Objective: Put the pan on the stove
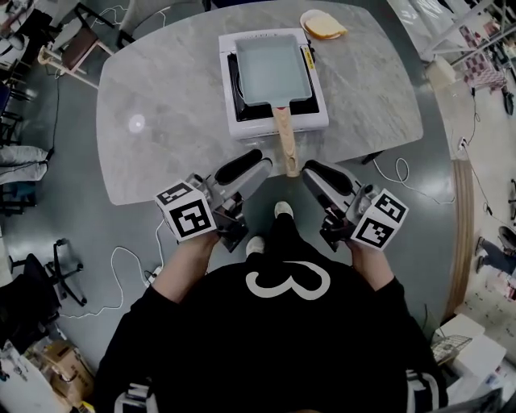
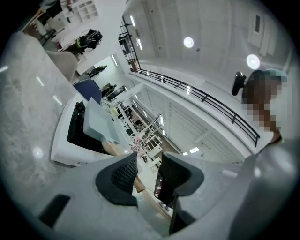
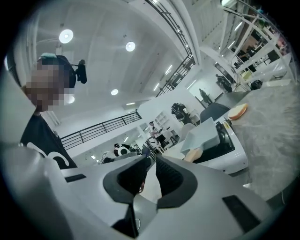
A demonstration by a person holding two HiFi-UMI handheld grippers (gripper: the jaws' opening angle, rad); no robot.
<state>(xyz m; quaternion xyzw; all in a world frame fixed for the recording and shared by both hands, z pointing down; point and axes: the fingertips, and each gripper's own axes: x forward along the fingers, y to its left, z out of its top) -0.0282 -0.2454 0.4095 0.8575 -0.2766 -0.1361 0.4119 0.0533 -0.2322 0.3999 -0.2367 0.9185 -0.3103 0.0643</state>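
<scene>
Marble table (image 1: 161, 97), rounded, ahead of the person; white stove (image 1: 234, 121) at its near middle. Rectangular pan (image 1: 270, 68) already sits on the stove's burner, level; wooden handle (image 1: 285, 141) runs straight back toward the person, its end past the table edge. Left gripper (image 1: 256, 161) and right gripper (image 1: 316, 173) are held low by the body, off the table, flanking the handle's end without touching it; the right looks slightly nearer. Left jaws moderately apart, nothing between; right jaws a narrower gap, also empty. Plate with bread (image 1: 322, 24) at the far edge. Judgement: placement looks done; any regrasp would go forward along the handle.
</scene>
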